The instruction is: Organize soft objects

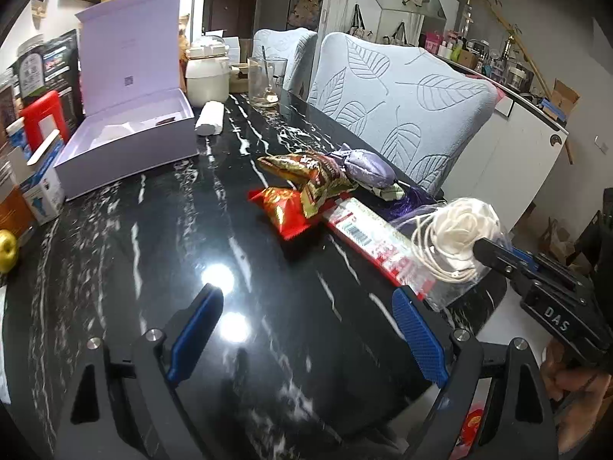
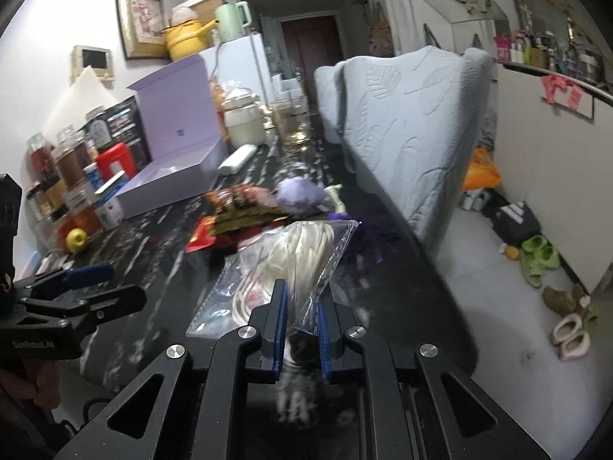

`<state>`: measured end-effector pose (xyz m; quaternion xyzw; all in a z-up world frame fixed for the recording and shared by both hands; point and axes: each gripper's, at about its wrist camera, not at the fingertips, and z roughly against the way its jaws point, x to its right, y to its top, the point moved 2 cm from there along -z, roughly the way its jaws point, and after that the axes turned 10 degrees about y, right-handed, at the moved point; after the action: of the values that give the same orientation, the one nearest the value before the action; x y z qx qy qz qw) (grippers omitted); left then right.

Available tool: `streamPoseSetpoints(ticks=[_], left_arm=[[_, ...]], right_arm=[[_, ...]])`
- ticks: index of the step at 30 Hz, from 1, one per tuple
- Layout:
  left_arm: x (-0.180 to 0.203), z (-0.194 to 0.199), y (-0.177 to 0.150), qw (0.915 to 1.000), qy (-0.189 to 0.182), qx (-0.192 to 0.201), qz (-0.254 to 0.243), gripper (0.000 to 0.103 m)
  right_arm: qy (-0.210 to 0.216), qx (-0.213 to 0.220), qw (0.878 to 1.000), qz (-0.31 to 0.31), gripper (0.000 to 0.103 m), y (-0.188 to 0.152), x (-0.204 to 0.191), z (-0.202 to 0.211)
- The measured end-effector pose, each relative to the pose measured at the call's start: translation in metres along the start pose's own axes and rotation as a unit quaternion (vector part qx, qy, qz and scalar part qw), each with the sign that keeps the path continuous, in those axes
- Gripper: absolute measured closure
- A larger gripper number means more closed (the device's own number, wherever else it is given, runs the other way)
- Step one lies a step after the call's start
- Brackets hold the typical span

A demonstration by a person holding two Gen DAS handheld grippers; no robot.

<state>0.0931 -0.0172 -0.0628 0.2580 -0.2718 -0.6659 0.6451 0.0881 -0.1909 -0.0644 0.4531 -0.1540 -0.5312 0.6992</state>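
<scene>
Right tongs [image 2: 302, 306]: closed on the clear bag [image 2: 283, 268] — blue pads pinch its crumpled plastic near one corner, and the bag looks raised off the desk [image 1: 153, 253].
Clear bag: holds a white fabric flower [image 1: 465, 226] and a coil of white cord [image 1: 425, 245]; it sits at the near right of the desk, close to the edge that faces the chairs.
Left tongs [image 1: 306, 329]: open wide, nothing between the pads; they hang over bare black marble.
Open room: a broad bare stretch of glossy desk lies in front of the left tongs, between the lilac box [image 1: 130, 130] and the snack pile.
Snack pile: a red packet [image 1: 281, 207], a gold-and-red packet [image 1: 306, 172] and a long red-and-white wrapper [image 1: 367, 235] lie touching or overlapping, mid-desk toward the right.
Purple pouch [image 1: 364, 168]: just behind the packets, near the right edge.
Right edge: two pale blue leaf-pattern chair backs [image 1: 402, 107] stand tight against it — little room there.
Left edge: jars, cartons and a yellow apple [image 2: 76, 240] crowd it.
Lilac box: lid up, tray open, at the far left.
Far end: a white jar [image 1: 207, 73], a glass cup [image 1: 266, 80] and a white roll [image 1: 210, 118].
</scene>
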Motion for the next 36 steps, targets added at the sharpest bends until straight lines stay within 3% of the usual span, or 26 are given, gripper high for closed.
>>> streamPoseSetpoints(ticks=[12, 24, 29, 36], left_arm=[[-0.001, -0.065, 0.034, 0.9988, 0.019, -0.044, 0.004, 0.012], [-0.003, -0.096, 0.055, 0.9976, 0.026, -0.062, 0.012, 0.012], [-0.003, -0.105, 0.054, 0.9965, 0.027, -0.078, 0.008, 0.041], [-0.007, -0.107, 0.056, 0.9973, 0.024, -0.070, 0.001, 0.059]], right_arm=[[-0.002, 0.006, 0.999, -0.036, 0.089, 0.028, 0.032, -0.010], [0.028, -0.008, 0.998, -0.055, 0.089, 0.043, 0.043, -0.034], [0.038, -0.015, 0.997, -0.057, 0.089, 0.045, 0.046, -0.039], [0.044, -0.021, 0.997, -0.064, 0.089, 0.047, 0.050, -0.046]])
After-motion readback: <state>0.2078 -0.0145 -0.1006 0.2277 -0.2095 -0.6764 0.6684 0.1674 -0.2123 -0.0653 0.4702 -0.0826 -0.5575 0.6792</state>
